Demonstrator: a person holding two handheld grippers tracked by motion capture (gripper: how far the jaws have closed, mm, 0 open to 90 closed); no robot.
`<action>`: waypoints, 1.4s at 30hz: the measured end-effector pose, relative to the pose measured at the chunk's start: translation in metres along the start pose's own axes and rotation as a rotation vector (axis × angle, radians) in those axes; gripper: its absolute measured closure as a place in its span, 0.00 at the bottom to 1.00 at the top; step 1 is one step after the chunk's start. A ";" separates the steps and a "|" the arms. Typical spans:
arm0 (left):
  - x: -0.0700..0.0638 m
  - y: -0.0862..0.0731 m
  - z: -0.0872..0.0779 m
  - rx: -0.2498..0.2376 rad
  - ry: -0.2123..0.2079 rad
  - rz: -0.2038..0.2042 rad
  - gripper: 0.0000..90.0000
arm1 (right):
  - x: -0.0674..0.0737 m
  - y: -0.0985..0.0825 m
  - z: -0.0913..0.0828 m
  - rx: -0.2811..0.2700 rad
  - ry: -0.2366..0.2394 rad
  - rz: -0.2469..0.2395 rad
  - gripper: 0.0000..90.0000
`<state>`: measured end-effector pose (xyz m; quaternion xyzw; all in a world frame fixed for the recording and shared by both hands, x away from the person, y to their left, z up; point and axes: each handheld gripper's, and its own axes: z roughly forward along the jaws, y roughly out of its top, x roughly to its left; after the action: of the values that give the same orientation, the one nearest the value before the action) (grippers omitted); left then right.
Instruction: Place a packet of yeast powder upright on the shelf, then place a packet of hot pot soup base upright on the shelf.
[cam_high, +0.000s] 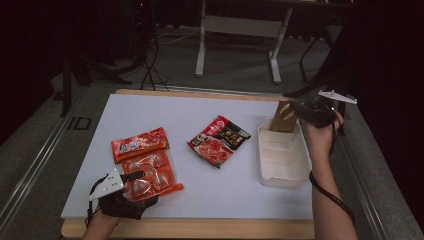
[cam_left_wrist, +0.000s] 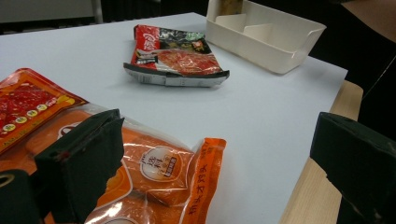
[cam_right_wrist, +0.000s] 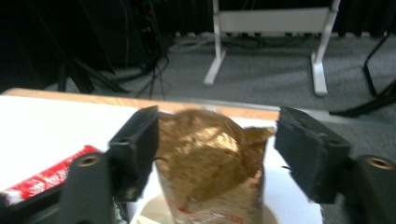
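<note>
A brown-gold snack bag (cam_high: 284, 116) stands upright in the far end of a white divided tray (cam_high: 282, 170) at the table's right. My right gripper (cam_high: 304, 112) is open around the bag's top; in the right gripper view the bag (cam_right_wrist: 210, 158) sits between the jaws, close to the left one, with a gap at the right. Near the front left, my left gripper (cam_high: 137, 182) hangs open over an orange packet (cam_high: 150, 175). In the left gripper view one jaw is over the orange packet (cam_left_wrist: 159, 170) and the other is past the table's edge.
A red packet (cam_high: 140, 144) lies just beyond the orange one. A red-and-black packet (cam_high: 219, 140) lies mid-table, left of the tray. The white board's front edge (cam_high: 200, 215) meets a wooden rim. Table legs and cables stand on the floor behind.
</note>
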<state>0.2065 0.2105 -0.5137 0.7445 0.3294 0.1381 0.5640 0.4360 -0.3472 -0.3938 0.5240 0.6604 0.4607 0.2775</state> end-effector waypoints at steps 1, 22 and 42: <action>0.000 0.000 0.000 0.000 0.001 0.003 0.03 | 0.002 0.000 -0.002 -0.013 0.006 0.003 0.29; 0.007 0.031 0.012 0.114 -0.084 -0.036 0.04 | 0.076 -0.037 -0.086 -0.078 0.295 -0.084 0.15; 0.032 0.093 0.060 0.220 -0.036 0.017 0.28 | 0.103 -0.073 -0.143 -0.083 0.400 -0.114 0.15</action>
<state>0.2965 0.1728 -0.4516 0.8071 0.3260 0.0923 0.4834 0.2516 -0.2971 -0.3874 0.3721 0.7113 0.5659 0.1880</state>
